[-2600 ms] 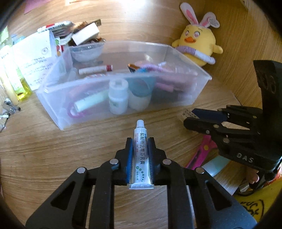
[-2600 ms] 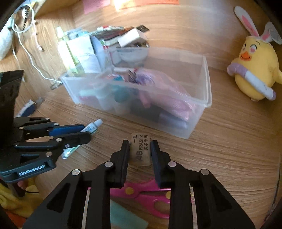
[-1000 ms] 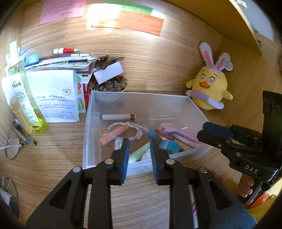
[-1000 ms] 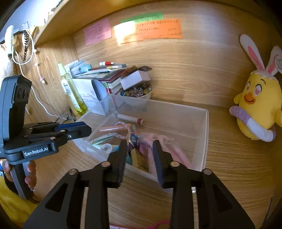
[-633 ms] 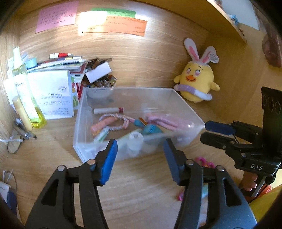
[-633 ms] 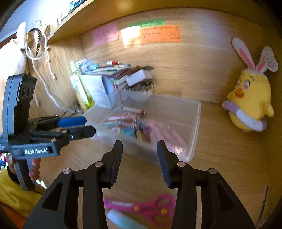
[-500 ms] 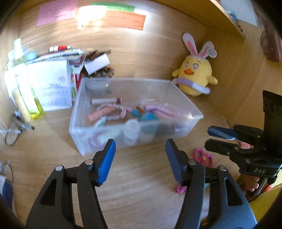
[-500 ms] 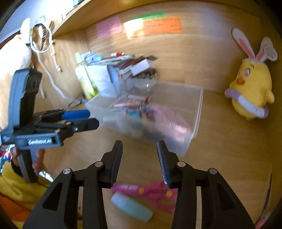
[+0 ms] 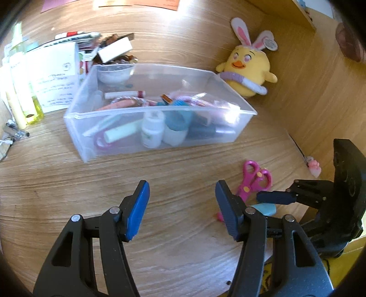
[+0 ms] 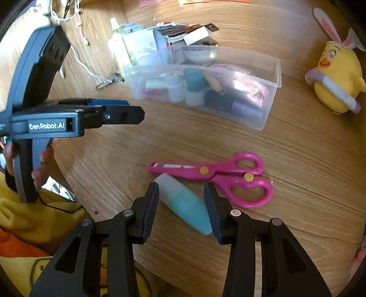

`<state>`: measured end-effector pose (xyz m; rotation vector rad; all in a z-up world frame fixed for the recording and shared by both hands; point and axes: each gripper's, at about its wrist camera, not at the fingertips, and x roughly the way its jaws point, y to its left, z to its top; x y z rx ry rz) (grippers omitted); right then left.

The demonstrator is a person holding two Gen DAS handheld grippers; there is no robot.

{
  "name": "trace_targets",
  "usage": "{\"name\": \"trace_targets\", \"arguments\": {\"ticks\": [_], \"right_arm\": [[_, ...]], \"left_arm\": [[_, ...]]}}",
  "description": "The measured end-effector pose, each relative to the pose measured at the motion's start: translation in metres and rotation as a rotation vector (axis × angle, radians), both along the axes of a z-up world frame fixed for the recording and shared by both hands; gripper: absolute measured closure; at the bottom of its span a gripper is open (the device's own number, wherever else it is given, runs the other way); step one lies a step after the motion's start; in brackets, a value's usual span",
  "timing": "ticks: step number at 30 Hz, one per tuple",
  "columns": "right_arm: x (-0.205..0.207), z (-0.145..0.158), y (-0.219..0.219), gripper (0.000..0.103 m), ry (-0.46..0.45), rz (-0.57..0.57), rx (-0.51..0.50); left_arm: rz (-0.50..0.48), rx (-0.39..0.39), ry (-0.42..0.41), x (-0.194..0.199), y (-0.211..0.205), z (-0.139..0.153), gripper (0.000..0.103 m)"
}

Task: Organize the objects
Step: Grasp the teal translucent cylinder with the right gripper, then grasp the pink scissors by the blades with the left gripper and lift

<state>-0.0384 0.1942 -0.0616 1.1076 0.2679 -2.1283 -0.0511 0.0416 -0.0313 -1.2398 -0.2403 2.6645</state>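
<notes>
the right gripper hung with jaws wide on either side of a pale blue tube lying on the wooden desk, just beside pink scissors. the left gripper was wide open, empty, near the clear bin.

I am looking at a home study nook: a wooden tabletop, a bunny-eared chick plush, pink scissors, sticky notes on the wooden back wall.
</notes>
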Motion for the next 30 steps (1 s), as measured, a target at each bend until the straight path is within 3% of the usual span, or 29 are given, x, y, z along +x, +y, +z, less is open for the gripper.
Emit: {"name": "trace_targets", "arguments": {"ticks": [2, 5, 8, 19, 21, 28, 30], "right_arm": [[0.002, -0.001, 0.002, 0.067, 0.007, -0.005, 0.000], [0.007, -0.002, 0.010, 0.080, 0.011, -0.023, 0.001], [0.011, 0.000, 0.022, 0.080, 0.019, -0.059, -0.003], [0.006, 0.002, 0.060, 0.080, 0.026, -0.206, -0.004], [0.002, 0.001, 0.067, 0.080, 0.027, -0.235, -0.007], [-0.015, -0.002, 0.080, 0.080, 0.023, -0.307, -0.044], [-0.018, -0.002, 0.077, 0.080, 0.022, -0.307, -0.051]], "left_arm": [[-0.019, -0.008, -0.005, -0.001, 0.007, -0.001, 0.044], [-0.051, -0.010, -0.015, -0.002, 0.019, -0.003, 0.044], [-0.093, -0.009, -0.032, -0.007, 0.032, -0.008, 0.044], [-0.245, -0.118, -0.067, -0.029, 0.086, -0.027, 0.044], [-0.245, -0.145, -0.053, -0.029, 0.089, -0.028, 0.048], [-0.300, -0.224, -0.003, -0.020, 0.100, -0.033, 0.080], [-0.323, -0.237, 0.010, -0.015, 0.104, -0.034, 0.085]]}}
